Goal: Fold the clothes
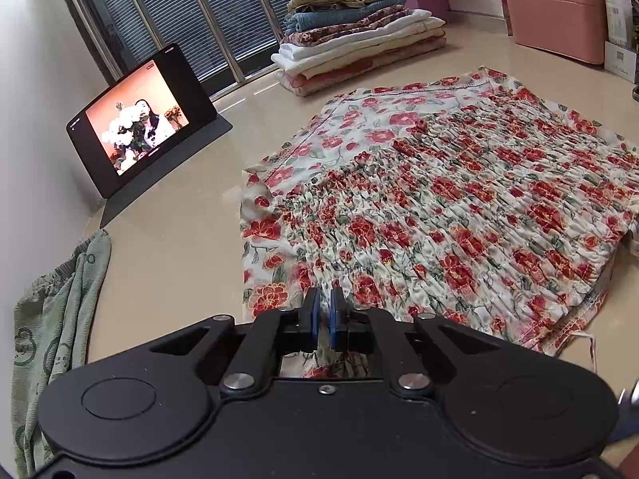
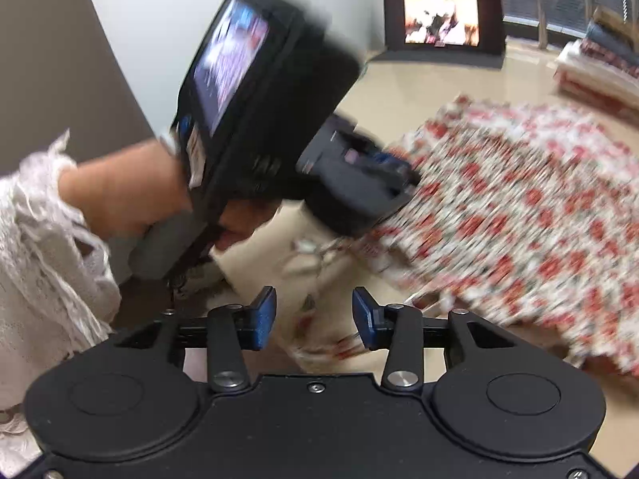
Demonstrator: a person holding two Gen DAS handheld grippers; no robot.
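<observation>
A white garment with red flowers [image 1: 439, 199] lies spread and partly folded on the beige surface; its smocked layer is on top. My left gripper [image 1: 324, 313] is shut on the garment's near edge, with fabric showing between and below its blue pads. In the right wrist view the garment [image 2: 519, 215] is blurred by motion, and the left gripper [image 2: 395, 175] shows at its near corner, held by a hand. My right gripper [image 2: 314, 315] is open and empty, above a thin strap and loose fabric near the garment's corner.
A stack of folded clothes [image 1: 359, 36] stands at the back by the window. A tablet [image 1: 139, 119] plays video at the left. A green cloth [image 1: 52, 319] hangs at the near left edge. Pink boxes [image 1: 559, 16] stand at the back right.
</observation>
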